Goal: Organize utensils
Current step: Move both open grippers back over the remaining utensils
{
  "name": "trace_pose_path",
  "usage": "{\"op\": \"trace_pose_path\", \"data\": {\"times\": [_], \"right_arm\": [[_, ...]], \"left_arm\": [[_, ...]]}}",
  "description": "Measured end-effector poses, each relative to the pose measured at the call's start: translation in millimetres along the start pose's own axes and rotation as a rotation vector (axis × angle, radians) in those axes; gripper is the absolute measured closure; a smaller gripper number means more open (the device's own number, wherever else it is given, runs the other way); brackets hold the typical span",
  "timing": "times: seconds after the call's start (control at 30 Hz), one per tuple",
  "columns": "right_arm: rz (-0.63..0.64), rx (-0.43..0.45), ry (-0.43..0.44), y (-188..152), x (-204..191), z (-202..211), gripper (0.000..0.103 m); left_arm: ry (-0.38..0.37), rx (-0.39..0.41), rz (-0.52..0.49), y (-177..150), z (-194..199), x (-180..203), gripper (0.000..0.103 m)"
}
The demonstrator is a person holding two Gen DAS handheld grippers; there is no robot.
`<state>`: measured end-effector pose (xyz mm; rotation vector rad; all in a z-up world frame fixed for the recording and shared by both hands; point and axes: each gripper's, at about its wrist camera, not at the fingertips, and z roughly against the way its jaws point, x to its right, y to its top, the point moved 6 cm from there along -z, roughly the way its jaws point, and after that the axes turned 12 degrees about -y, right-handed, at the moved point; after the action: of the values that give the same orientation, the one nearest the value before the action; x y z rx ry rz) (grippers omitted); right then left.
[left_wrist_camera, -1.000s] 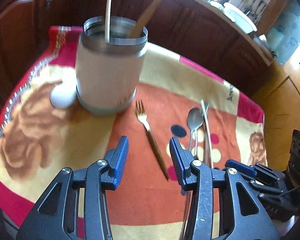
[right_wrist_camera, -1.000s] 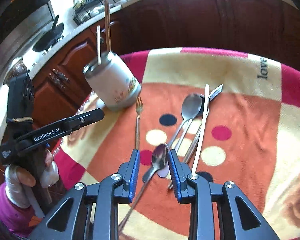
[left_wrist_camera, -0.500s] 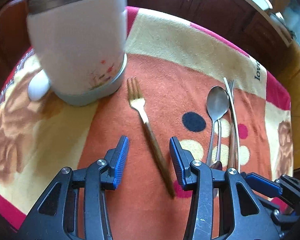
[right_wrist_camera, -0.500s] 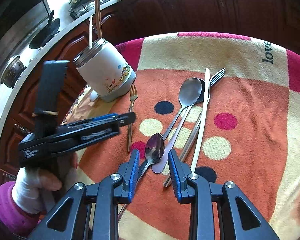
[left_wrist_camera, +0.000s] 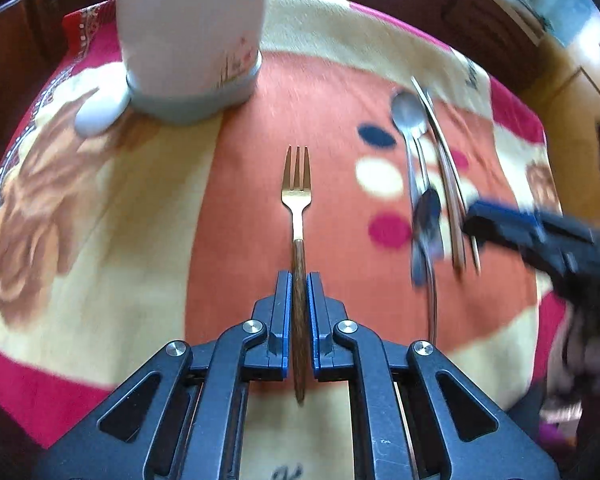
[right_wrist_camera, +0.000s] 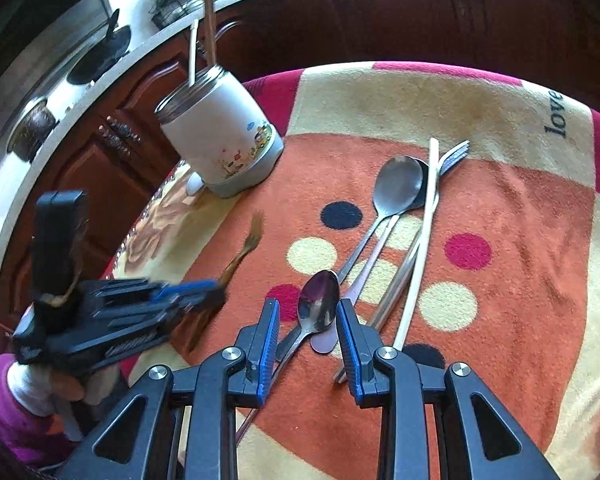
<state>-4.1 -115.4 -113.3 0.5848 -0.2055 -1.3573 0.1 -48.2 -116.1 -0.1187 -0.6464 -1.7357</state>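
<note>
My left gripper (left_wrist_camera: 299, 280) is shut on the wooden handle of a gold fork (left_wrist_camera: 297, 184), whose tines point toward the white utensil jar (left_wrist_camera: 188, 36). In the right wrist view the left gripper (right_wrist_camera: 204, 296) and the blurred fork (right_wrist_camera: 250, 240) sit left of centre. My right gripper (right_wrist_camera: 307, 316) is open, its fingers either side of a small spoon (right_wrist_camera: 319, 306). A large spoon (right_wrist_camera: 396, 188), a silver fork (right_wrist_camera: 454, 156) and chopsticks (right_wrist_camera: 420, 240) lie in a pile beyond it. The jar (right_wrist_camera: 220, 140) holds two upright sticks.
The utensils lie on an orange, cream and red patterned cloth (right_wrist_camera: 520, 220) over a table. A small white object (left_wrist_camera: 100, 110) rests beside the jar's base. Dark wooden cabinets (right_wrist_camera: 380, 12) and a counter with a stove (right_wrist_camera: 92, 60) stand behind.
My left gripper has moved down and forward onto the gold fork and shut on its handle. My right gripper stays open over the small spoon, shifted slightly.
</note>
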Motion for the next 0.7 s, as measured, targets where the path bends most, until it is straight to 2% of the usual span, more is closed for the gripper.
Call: {"op": "trace_pose_path", "data": {"times": [0.07,0.1,0.13,0.2,0.4,0.7], "right_arm": [[0.030,0.003,-0.009,0,-4,-3,0.074],[0.053,0.012,-0.012,1,-6,-5,0.074],[0.068,0.019,-0.013,3,-6,-6,0.074],[0.104,0.032,-0.017,7,-8,-7,0.074],[0.159,0.024,-0.003,15,-3,-22,0.074],[0.163,0.009,0.101,15,-1,-37,0.074]], "left_arm": [[-0.026,-0.023,0.003,-9,4,1,0.094],[-0.046,-0.028,0.009,-12,6,1,0.087],[-0.059,-0.024,0.015,-12,11,-1,0.074],[-0.071,0.002,0.009,-9,19,-3,0.067],[-0.092,0.038,-0.046,21,19,-10,0.065],[-0.147,-0.027,-0.173,55,-12,-15,0.065]]}}
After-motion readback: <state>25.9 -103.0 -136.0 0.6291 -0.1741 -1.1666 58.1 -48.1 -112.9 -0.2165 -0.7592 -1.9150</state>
